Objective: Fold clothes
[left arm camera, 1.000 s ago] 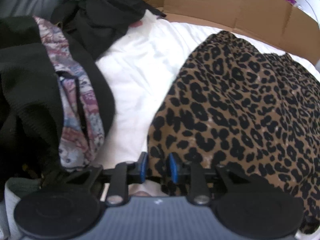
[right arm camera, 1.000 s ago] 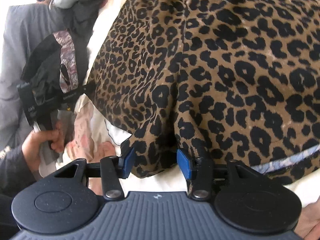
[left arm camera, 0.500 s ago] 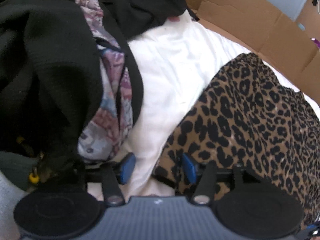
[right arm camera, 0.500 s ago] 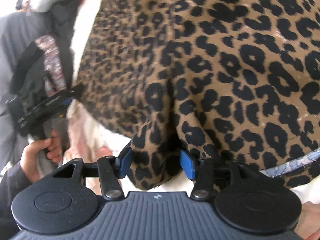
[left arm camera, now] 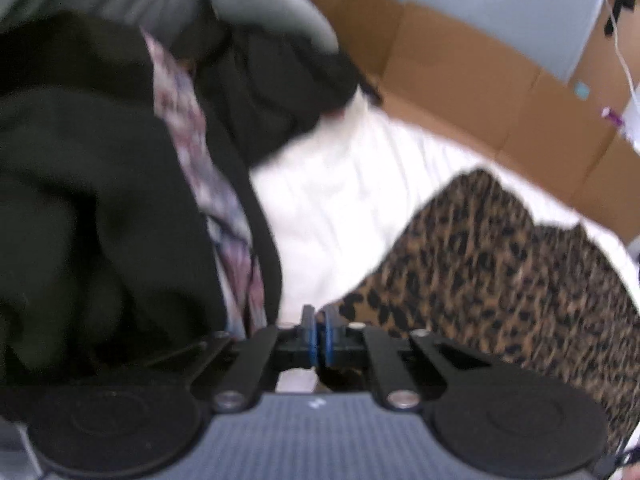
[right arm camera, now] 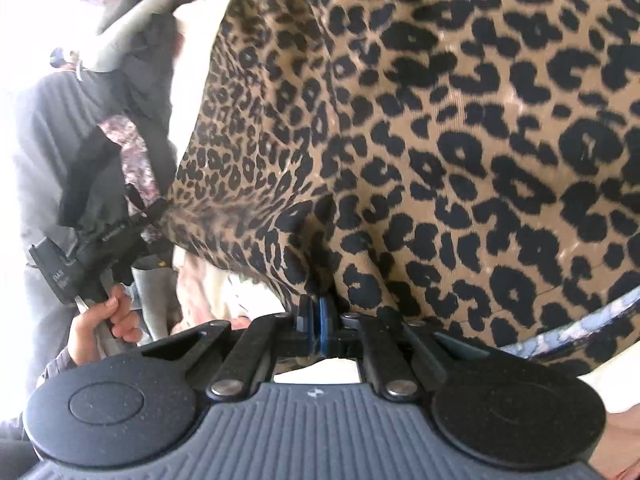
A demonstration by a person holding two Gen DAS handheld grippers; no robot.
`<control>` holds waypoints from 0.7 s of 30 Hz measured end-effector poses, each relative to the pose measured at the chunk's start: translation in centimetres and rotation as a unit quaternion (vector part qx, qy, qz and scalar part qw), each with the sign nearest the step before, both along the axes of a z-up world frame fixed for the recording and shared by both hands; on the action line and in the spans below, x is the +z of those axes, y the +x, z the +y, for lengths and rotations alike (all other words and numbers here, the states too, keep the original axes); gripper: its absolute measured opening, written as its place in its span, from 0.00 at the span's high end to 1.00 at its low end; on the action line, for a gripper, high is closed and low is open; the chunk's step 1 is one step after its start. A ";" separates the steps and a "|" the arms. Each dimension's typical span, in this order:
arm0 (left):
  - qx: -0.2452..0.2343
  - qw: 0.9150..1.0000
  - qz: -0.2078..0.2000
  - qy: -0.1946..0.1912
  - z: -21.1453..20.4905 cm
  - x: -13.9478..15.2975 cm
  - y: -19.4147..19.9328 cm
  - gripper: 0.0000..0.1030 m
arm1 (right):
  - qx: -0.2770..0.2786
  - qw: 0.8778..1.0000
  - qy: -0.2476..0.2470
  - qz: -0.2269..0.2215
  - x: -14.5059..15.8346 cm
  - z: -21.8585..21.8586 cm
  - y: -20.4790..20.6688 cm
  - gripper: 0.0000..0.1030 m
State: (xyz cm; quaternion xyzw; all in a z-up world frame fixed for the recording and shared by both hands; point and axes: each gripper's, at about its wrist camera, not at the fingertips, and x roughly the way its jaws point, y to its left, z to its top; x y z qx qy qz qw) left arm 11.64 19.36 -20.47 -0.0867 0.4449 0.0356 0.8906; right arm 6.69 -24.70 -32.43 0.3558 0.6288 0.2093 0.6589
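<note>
The leopard-print garment point(right arm camera: 460, 140) is lying spread over a white sheet point(left arm camera: 332, 216), filling most of the right wrist view and reaching into the lower right of the left wrist view. The right gripper point(right arm camera: 318, 320) is pinching the garment's near edge: its blue pads are sitting almost together, with a fold of spotted cloth bunching up between and just above them. The exact amount of fabric caught there is hidden by the fold itself.

The left gripper point(left arm camera: 318, 334) is sitting at the garment's near left corner with its blue pads drawn close, only a thin gap showing. The left wrist view is smeared by motion blur, so whether cloth is actually trapped between those pads cannot be told; the spotted edge is lying just beside the right pad. In the right wrist view the same gripper is appearing at the left, its tip meeting the garment's corner, with a person's hand point(right arm camera: 104, 324) wrapping its handle.

A pile of dark clothes point(left arm camera: 100, 200) with a strip of patterned pink and grey fabric point(left arm camera: 208, 200) is lying left of the sheet, its details blurred. Flattened cardboard point(left arm camera: 480, 92) is lining the far side. A pale blue patterned strip point(right arm camera: 580, 328) is peeking from under the garment's right edge, mostly covered.
</note>
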 end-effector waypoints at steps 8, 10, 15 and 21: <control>-0.017 1.000 -0.017 0.016 -1.5 1.2 2.1 0.96 | 0.049 0.999 -0.013 0.010 -1.0 2.0 -1.0 1.00; -0.021 0.999 -0.017 0.019 -1.7 1.1 2.5 0.96 | 0.048 0.998 -0.015 0.035 -2.2 2.8 -1.4 0.95; -0.030 0.999 -0.016 0.028 -2.4 0.8 3.4 0.96 | 0.044 0.998 -0.019 0.046 -3.5 3.8 -2.1 0.36; -0.024 0.999 -0.013 0.023 -2.3 0.5 3.3 0.96 | 0.003 0.998 0.025 0.063 -5.1 3.7 -1.9 0.53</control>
